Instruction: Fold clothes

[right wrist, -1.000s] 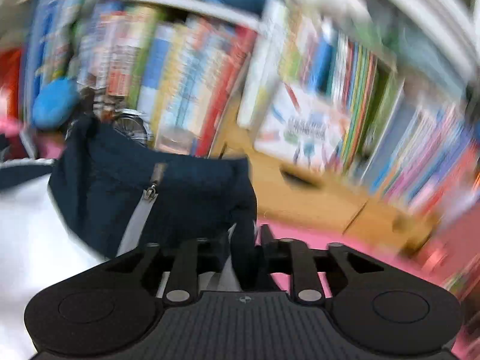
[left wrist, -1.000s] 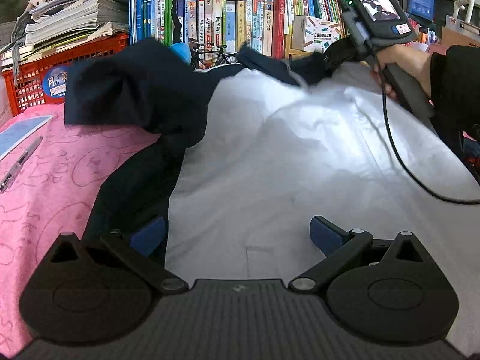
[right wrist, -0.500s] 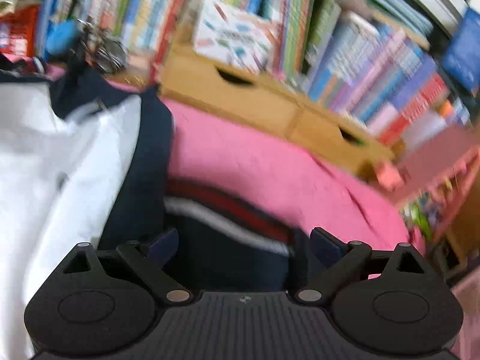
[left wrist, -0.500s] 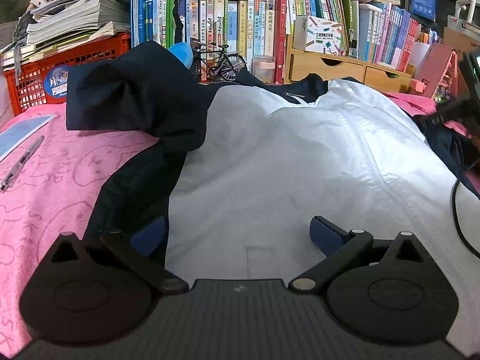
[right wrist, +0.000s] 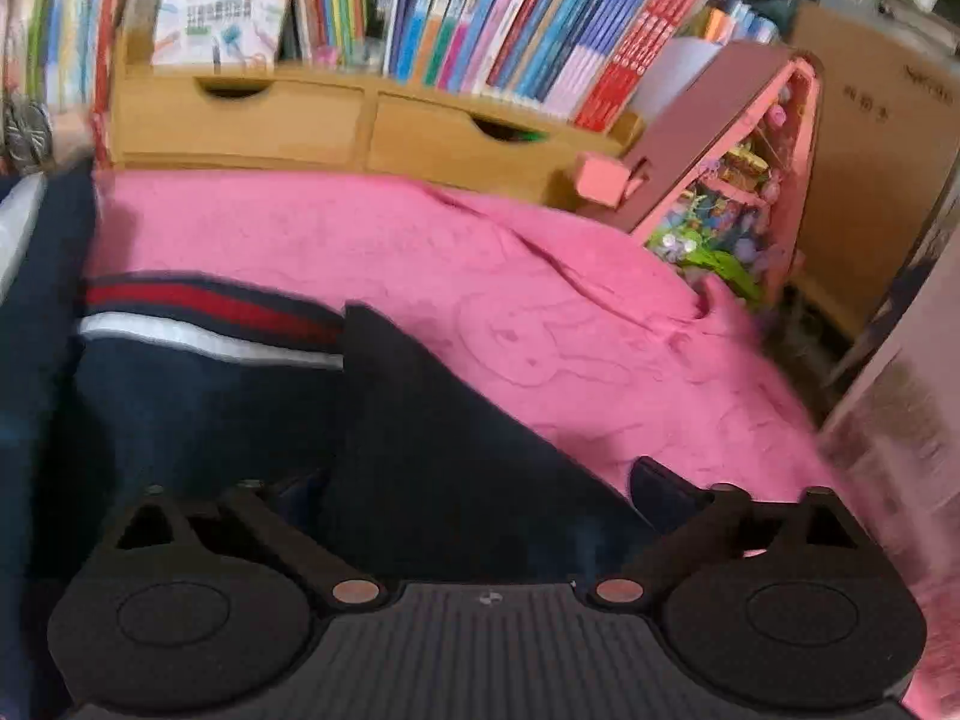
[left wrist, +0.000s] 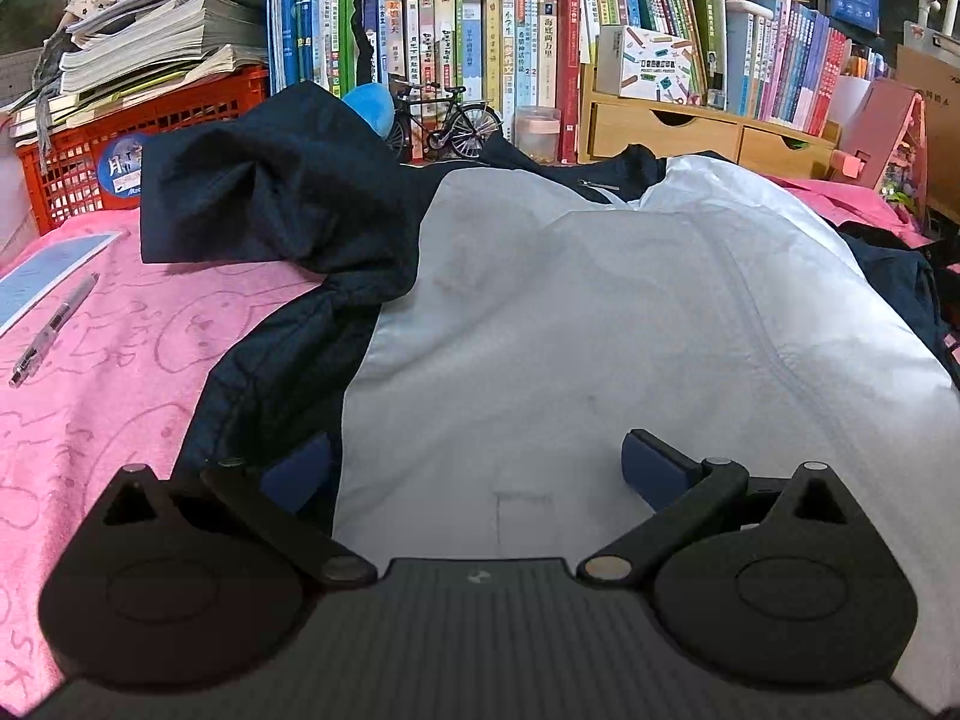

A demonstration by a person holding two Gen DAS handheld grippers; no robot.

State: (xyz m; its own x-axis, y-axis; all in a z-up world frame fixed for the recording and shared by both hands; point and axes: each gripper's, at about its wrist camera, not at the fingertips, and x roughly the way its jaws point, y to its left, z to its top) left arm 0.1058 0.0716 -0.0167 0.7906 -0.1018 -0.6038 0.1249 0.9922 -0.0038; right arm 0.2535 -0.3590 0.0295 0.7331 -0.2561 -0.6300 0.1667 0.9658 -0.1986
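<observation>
Pink blanket (left wrist: 108, 372) covers the work surface, bookshelf (left wrist: 510, 60) and red crate (left wrist: 78, 162) behind it. Your jacket (left wrist: 600, 324) lies spread across the blanket, white lining up, navy sleeve (left wrist: 270, 192) flopped over on the left.

Left gripper (left wrist: 477, 468) sits low at the near hem, jaws wide apart, straddling the navy/white seam and holding nothing. My read: you've parked it there to anchor or pick up the hem for the next fold.

Right gripper (right wrist: 480, 492) is also spread wide and empty, hovering over the dark sleeve with the red-and-white striped cuff (right wrist: 204, 324) on the jacket's right side. Looks like you're lining up a grab to fold that sleeve inward.

Versus a second ago: your right gripper was pinched on the navy collar near the zipper, up by the books. It has let go, the collar now lies flat, and the gripper has swung out to the right sleeve. Left gripper hasn't moved.
</observation>
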